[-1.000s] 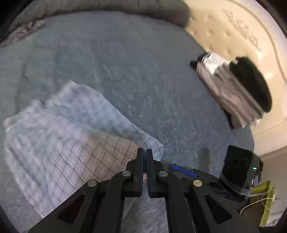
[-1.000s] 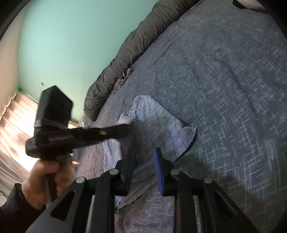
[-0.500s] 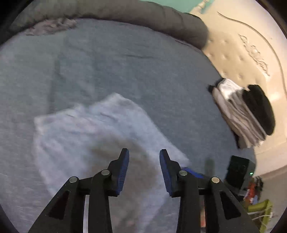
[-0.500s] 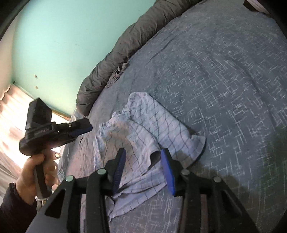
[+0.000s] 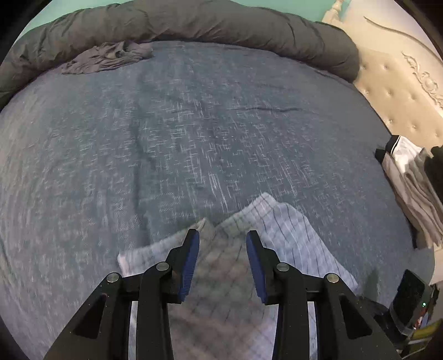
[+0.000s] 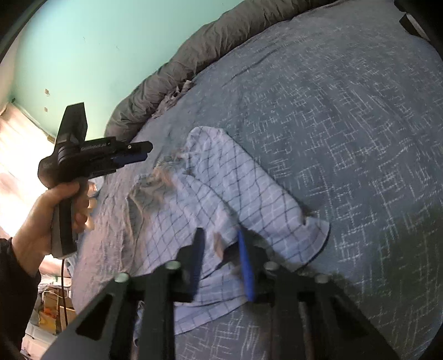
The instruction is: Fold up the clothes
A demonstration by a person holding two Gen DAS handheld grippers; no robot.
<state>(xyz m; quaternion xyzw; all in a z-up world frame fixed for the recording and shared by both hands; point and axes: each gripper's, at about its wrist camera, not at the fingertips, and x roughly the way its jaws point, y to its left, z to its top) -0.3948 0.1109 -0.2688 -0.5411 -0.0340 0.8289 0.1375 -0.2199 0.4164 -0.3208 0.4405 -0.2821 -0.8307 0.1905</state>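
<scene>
A light blue checked cloth (image 6: 221, 188) lies crumpled and partly folded on the blue-grey bedspread (image 6: 346, 124). My right gripper (image 6: 220, 235) is low over its near part, and its jaws are closing with a raised fold of the cloth between them; a gap still shows on each side. A hand (image 6: 49, 210) holds my left gripper (image 6: 146, 146) up in the air to the left of the cloth. In the left wrist view, the left gripper (image 5: 223, 235) stands open and empty above the cloth (image 5: 290, 229).
A rolled dark grey duvet (image 5: 193, 25) runs along the bed's far edge, with a crumpled grey garment (image 5: 110, 55) beside it. A stack of folded clothes (image 5: 409, 188) lies at the right, by the cream tufted headboard (image 5: 401, 83). The bedspread (image 5: 193, 124) beyond the cloth is bare.
The left gripper opened, let go of the checked cloth and drew back from it. The right gripper came lower over the cloth; its jaws widened, then narrowed around a fold.
</scene>
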